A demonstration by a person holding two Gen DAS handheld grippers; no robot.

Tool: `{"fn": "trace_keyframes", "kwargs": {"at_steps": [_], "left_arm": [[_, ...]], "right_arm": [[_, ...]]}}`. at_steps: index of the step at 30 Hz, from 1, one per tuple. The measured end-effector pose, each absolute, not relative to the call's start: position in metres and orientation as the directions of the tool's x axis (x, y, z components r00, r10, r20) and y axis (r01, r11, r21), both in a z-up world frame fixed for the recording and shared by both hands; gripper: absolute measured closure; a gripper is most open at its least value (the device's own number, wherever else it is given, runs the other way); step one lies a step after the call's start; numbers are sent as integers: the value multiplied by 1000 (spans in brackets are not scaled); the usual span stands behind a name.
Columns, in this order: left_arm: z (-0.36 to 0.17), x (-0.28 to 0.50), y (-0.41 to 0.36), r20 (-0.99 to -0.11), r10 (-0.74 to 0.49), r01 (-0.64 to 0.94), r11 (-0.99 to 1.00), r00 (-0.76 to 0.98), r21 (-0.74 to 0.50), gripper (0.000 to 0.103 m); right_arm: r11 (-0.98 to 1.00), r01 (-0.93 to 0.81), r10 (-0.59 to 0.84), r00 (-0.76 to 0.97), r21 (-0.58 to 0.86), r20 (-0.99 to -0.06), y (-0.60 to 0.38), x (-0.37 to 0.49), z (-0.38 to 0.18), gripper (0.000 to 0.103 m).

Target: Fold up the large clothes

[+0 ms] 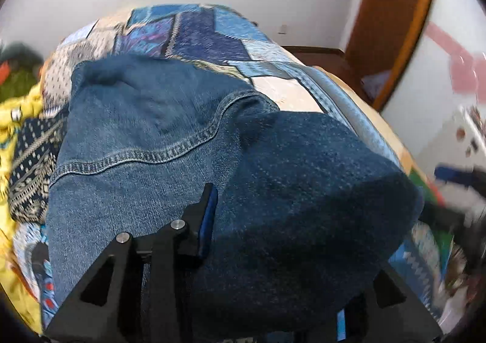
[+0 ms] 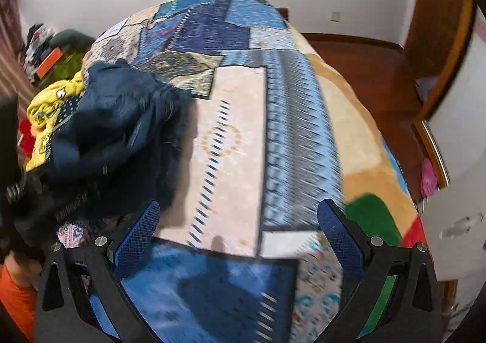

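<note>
Left tool (image 1: 218, 221) clamped on the denim jeans (image 1: 170, 136), fabric draped right over the fingers and hiding most of the far one. Jeans bunched at the left side of the bed (image 2: 237, 136), on the patchwork quilt (image 2: 209, 30), next to a yellow garment (image 2: 51, 106). Right tool (image 2: 240, 221) wide open, hovering over bare quilt, gripping nothing.

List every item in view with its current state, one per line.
Denim garment: bunched, draped over the left gripper.
Left gripper: buried in denim, right finger hidden; state unclear.
Right gripper: open, empty, above the bedspread.
Patchwork bedspread: spread flat on the bed.
Yellow garment: crumpled in a pile.
Patterned navy cloth: crumpled beside the denim.
</note>
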State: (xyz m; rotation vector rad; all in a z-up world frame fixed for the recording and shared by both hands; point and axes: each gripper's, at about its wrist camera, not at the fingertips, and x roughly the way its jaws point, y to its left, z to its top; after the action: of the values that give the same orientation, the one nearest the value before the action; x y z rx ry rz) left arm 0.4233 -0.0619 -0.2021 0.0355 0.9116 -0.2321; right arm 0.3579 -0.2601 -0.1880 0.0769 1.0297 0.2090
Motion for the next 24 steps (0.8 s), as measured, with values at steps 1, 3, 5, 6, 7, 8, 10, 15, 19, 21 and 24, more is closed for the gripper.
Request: {"fn": "trace_keyframes", "kwargs": {"at_steps": [1,3,5,6,7,8,10,15,19,21,24], "left_arm": [[-202,419,-61,-788,-190,230,971,586,-63,66],[-198,413,-56,-800,-206,253,965,563,-70,60],[-193,407,-48,-810,-233,268,959,538,-97,56],[-188,401,-49,-812,-244,273,956,530,-109,54],[-183,396,-48,-813,-263,280,951,520,-129,45],[-179,397,-45,-812,-284,285,946,510,-152,36],[-167,389,-39,-795,-337,300,932,504,-205,33],[-144,373,-19,-779,-334,280,937,530,-211,22],[-129,371,17,-744,-255,196,966,618,-168,13],[-124,374,39,-730,-225,152,974,645,-167,9],[-127,381,67,-738,-151,72,988,657,-138,7]], "right_arm": [[976,-133,216,495,172,-842,-262,353,-186,0],[976,-118,219,497,184,-840,-270,349,-186,0],[971,-115,237,500,208,-833,-273,346,-181,0],[969,-116,247,503,219,-828,-271,346,-179,0],[966,-120,257,511,228,-821,-267,346,-175,0],[964,-126,264,518,233,-813,-264,345,-171,0],[960,-147,280,537,239,-796,-257,343,-164,0],[932,-228,361,575,280,-734,-232,346,-138,0],[911,-299,410,570,285,-712,-204,352,-129,0],[903,-333,422,568,272,-707,-187,355,-128,0],[893,-369,434,550,259,-713,-169,360,-135,0]]}}
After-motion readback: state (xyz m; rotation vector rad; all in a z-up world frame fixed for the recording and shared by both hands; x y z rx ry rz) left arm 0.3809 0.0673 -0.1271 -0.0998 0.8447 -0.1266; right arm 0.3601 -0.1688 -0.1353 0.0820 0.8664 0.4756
